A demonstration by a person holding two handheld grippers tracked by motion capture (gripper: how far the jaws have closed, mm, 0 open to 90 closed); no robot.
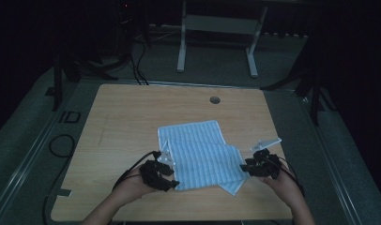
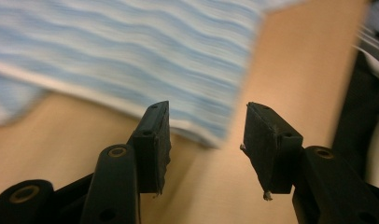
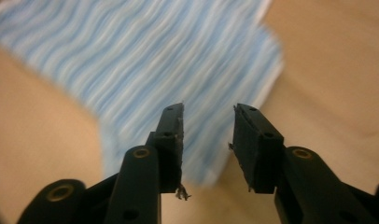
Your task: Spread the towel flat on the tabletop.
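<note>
Left hand-held gripper point(image 1: 172, 176) and right hand-held gripper point(image 1: 247, 168) – both part open, empty, flanking striped cloth point(image 1: 200, 154)

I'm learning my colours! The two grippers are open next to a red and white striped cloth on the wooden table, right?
Almost. The cloth is blue and white striped, not red and white, as the left gripper view shows clearly. The rest holds: the left gripper and right gripper both stand open beside it on the wooden table.
</note>
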